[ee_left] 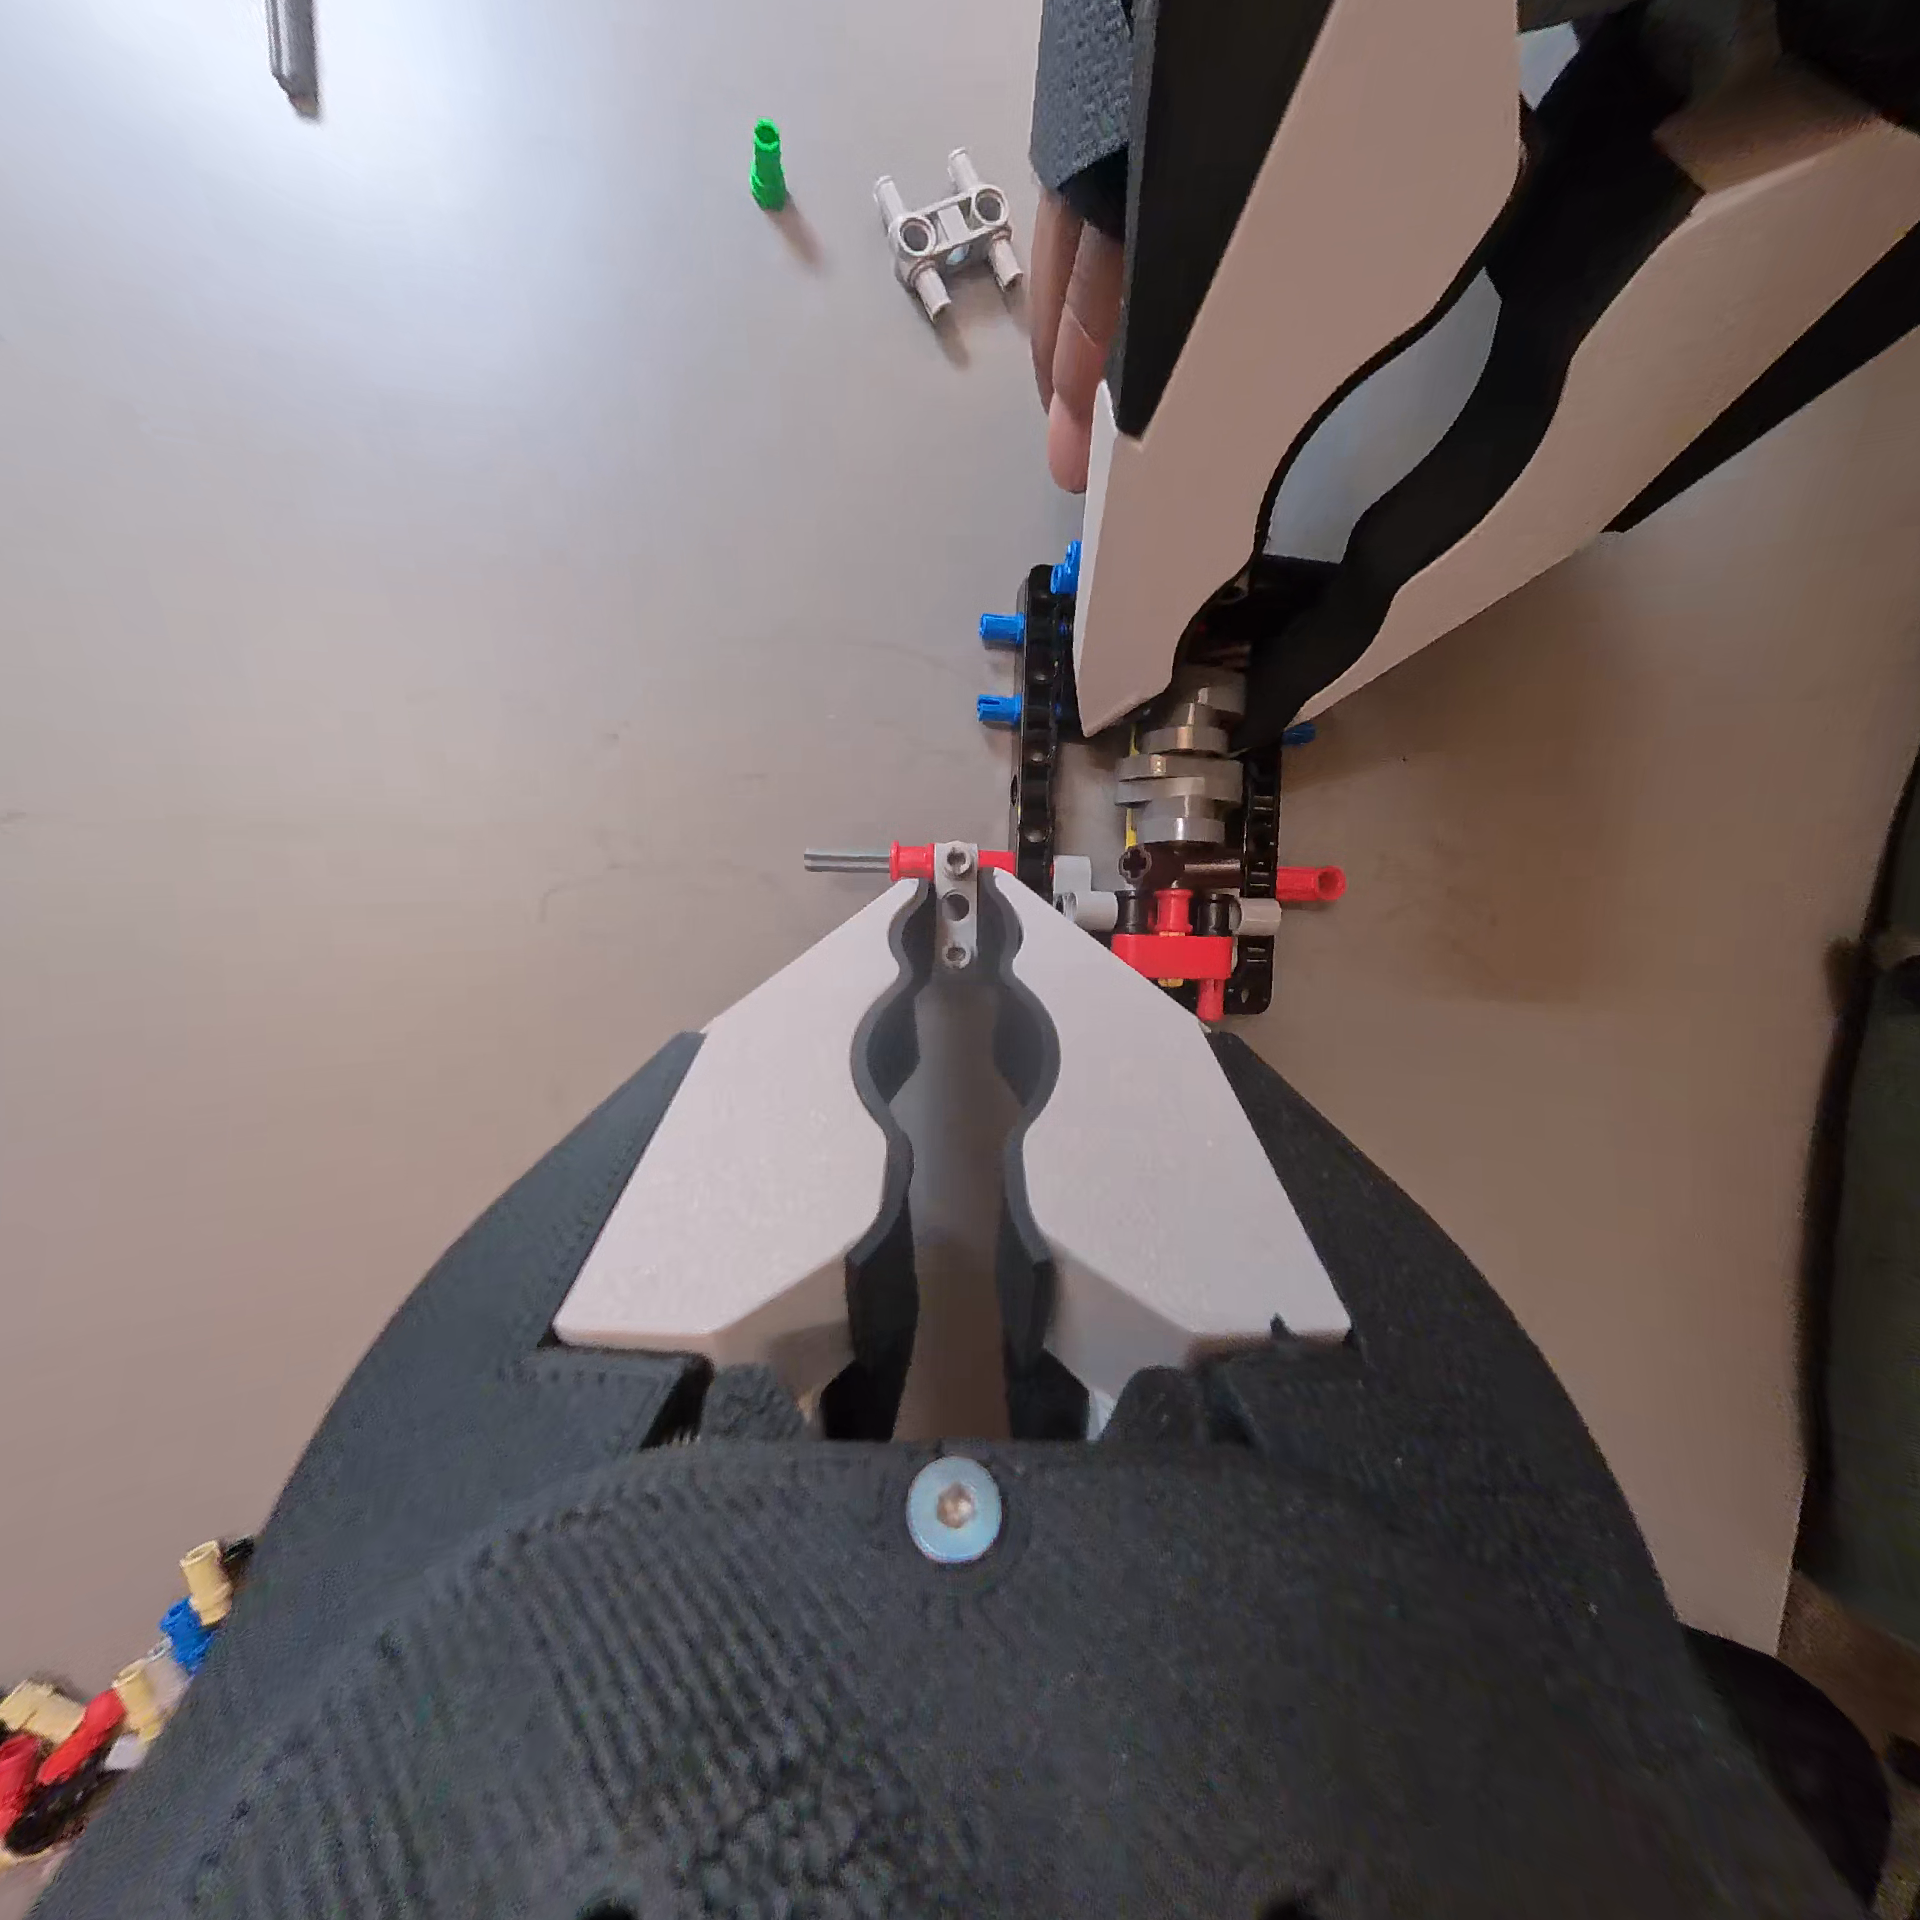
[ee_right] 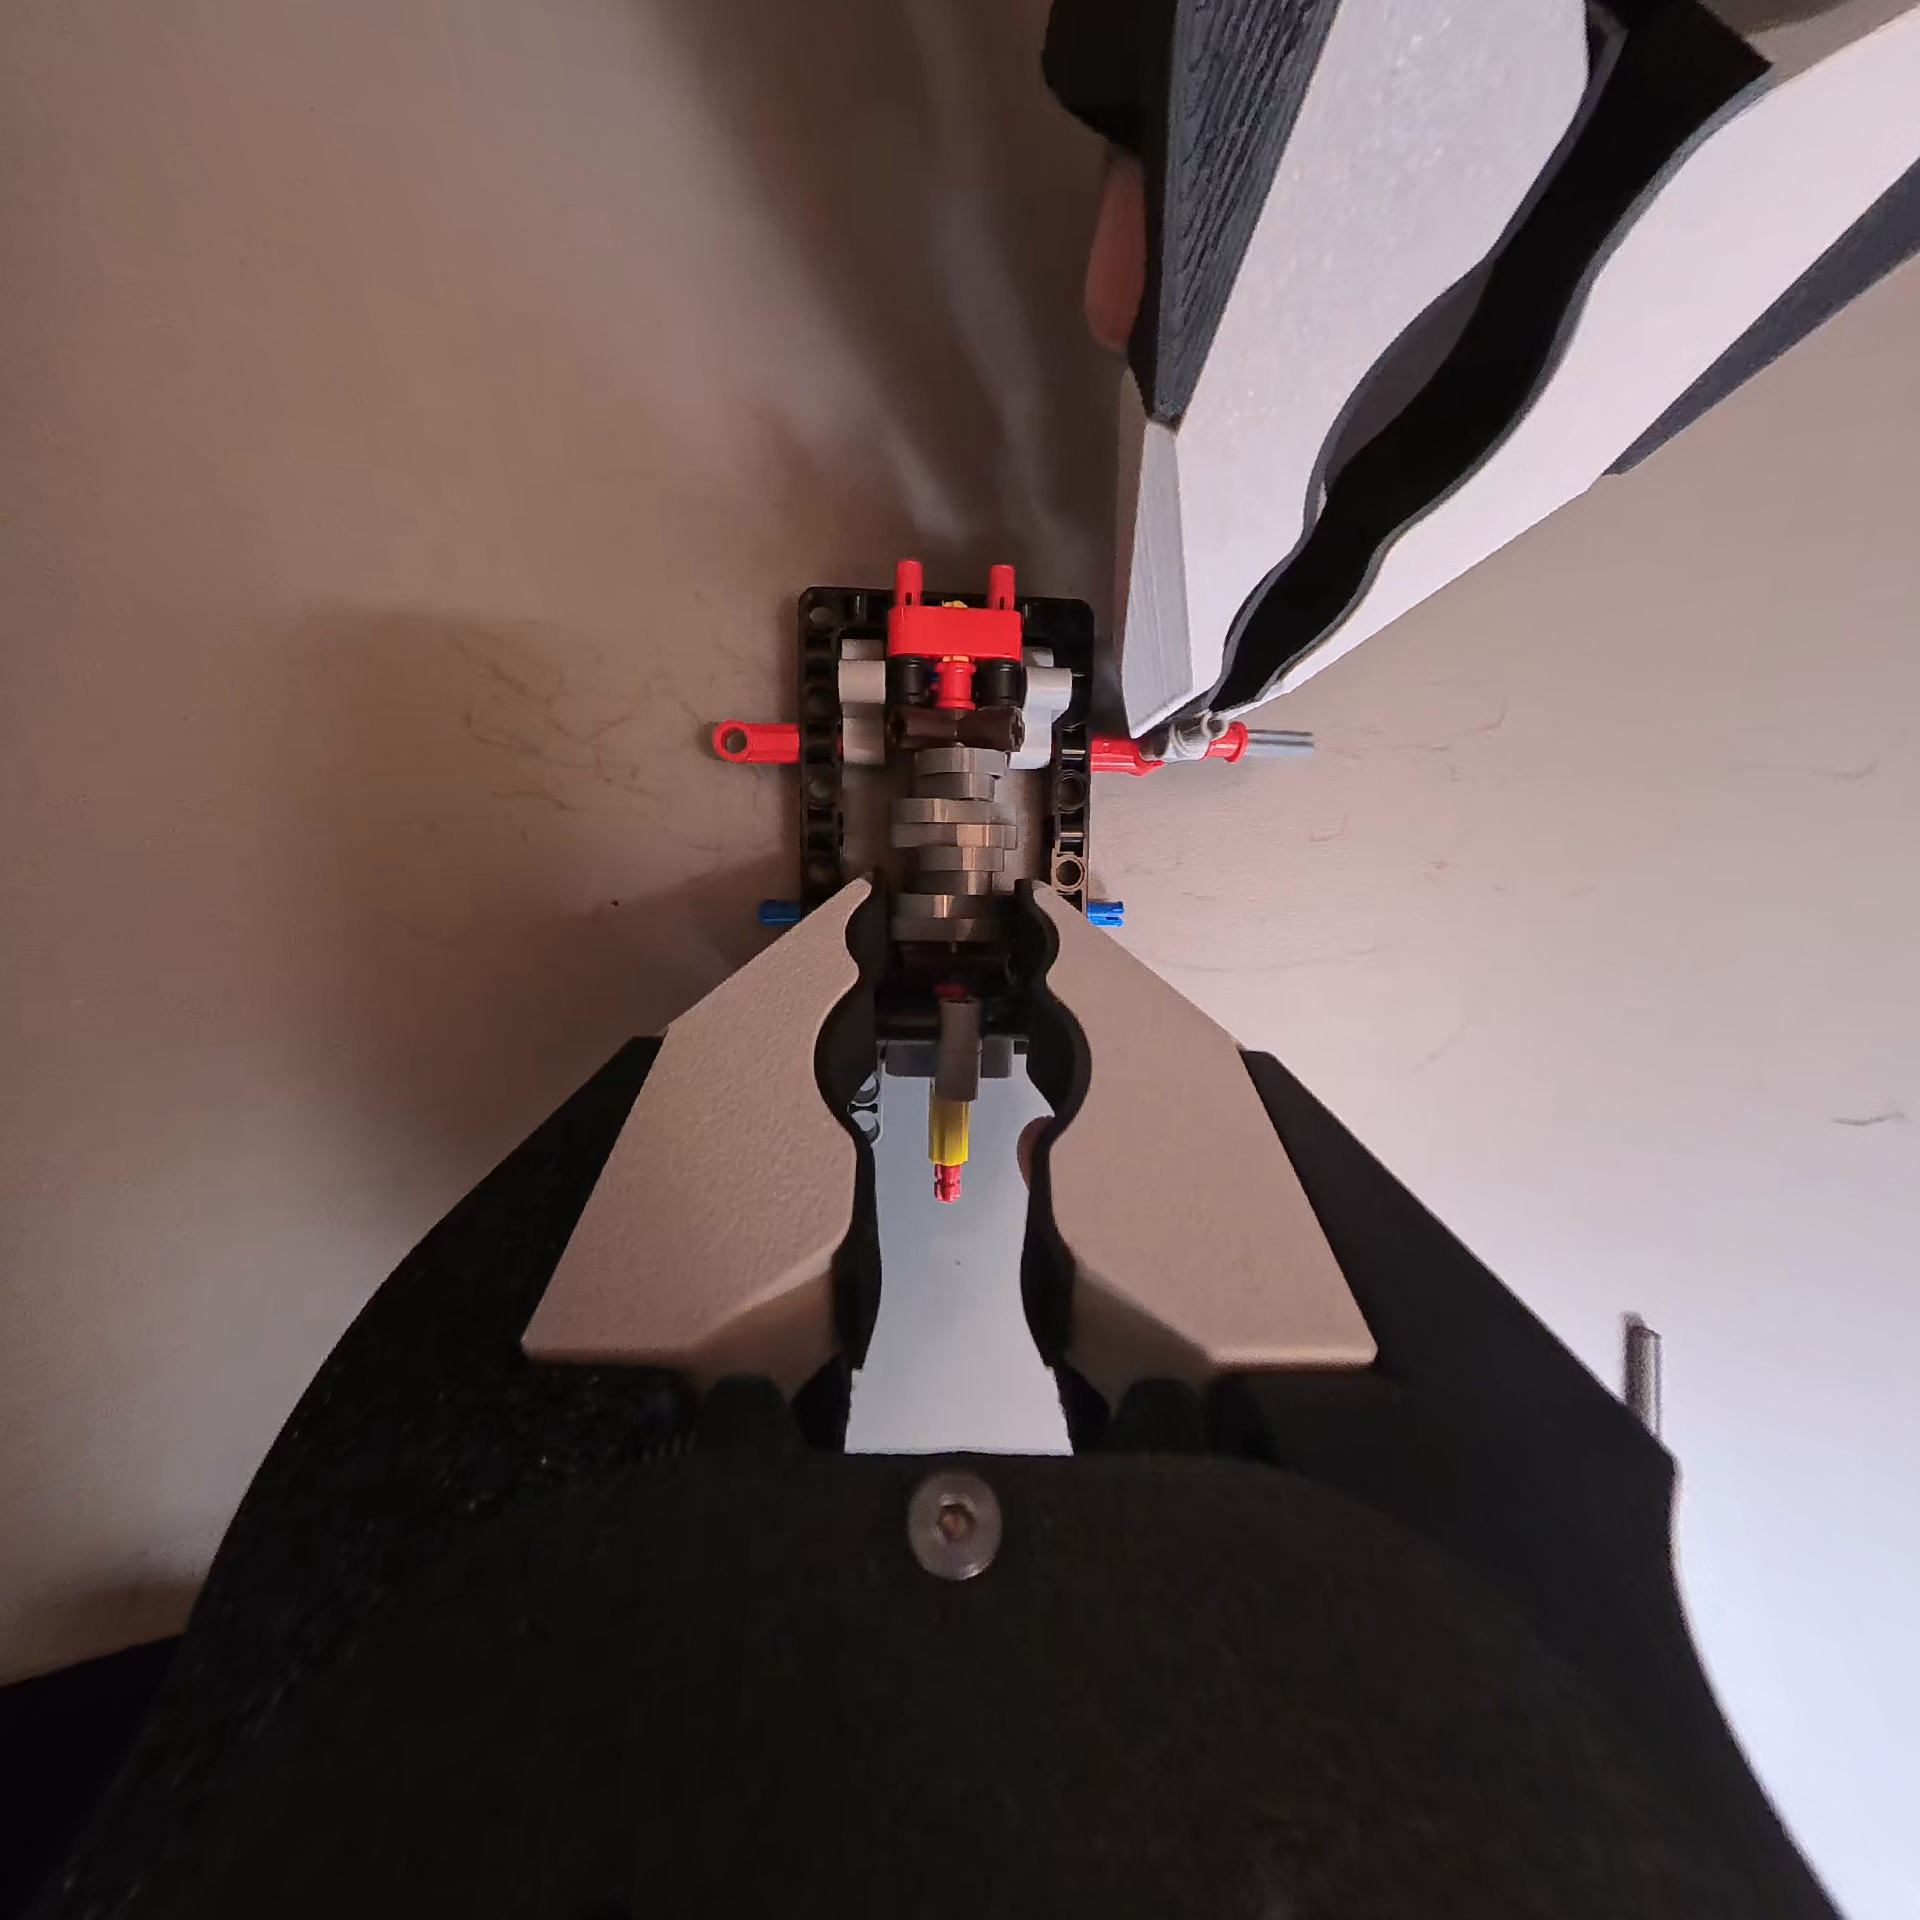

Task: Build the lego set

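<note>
Left hand-held gripper (ee_left: 956, 914) pinches a small grey connector (ee_left: 956, 902) on the axle; right hand-held gripper (ee_right: 948, 914) clamps the light, rigid black frame (ee_right: 821, 748); grip the frame's beams, since pins pop loose

No readable text, label, brand or number appeared in either view. Nothing carried legible writing.

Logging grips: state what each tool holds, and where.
Left tool: small grey liftarm, by its sides. Right tool: black-framed assembly, at its near end.
</note>
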A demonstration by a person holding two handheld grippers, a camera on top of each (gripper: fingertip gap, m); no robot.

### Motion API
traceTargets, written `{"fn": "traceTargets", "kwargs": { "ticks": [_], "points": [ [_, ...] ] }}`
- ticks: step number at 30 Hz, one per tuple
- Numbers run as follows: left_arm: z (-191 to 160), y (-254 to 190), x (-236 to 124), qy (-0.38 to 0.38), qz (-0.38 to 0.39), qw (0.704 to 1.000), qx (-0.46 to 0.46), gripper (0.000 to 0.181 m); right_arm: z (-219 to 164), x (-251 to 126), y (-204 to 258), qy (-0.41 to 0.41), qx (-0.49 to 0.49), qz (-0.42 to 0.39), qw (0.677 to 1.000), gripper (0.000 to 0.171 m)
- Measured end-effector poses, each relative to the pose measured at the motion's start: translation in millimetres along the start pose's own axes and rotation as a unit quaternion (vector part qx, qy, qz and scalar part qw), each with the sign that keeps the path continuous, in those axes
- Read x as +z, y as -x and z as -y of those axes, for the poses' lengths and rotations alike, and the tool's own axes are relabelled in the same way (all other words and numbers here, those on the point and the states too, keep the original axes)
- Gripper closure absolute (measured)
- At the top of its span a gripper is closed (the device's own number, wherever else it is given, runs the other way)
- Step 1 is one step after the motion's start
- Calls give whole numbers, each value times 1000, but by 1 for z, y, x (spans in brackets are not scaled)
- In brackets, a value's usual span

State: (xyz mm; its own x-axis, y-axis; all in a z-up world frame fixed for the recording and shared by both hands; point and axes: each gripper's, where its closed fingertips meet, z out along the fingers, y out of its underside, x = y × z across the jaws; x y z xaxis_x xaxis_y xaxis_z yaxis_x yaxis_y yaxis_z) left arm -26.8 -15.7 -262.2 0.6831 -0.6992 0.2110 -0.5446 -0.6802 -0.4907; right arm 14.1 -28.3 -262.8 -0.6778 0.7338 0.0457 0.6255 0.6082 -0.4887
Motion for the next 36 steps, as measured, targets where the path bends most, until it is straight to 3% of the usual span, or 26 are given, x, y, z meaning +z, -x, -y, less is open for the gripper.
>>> {"fn": "traceTargets", "kwargs": {
  "ticks": [1, 23, 36],
  "points": [
    [0, 0, 0, 5, 3, 1000, 2, 176, 0, 0, 0, -1, 1, 0, 1000, 150],
    [-1, -5, 5, 174, 31, 977, 122, 176, 0, -1, 7, -33, -9, -27, 999, 151],
    [-4, -7, 12, 187, 40, 974, 120, 176, -1, -3, 10, -43, -15, -48, 998, 151]
  ]
}}
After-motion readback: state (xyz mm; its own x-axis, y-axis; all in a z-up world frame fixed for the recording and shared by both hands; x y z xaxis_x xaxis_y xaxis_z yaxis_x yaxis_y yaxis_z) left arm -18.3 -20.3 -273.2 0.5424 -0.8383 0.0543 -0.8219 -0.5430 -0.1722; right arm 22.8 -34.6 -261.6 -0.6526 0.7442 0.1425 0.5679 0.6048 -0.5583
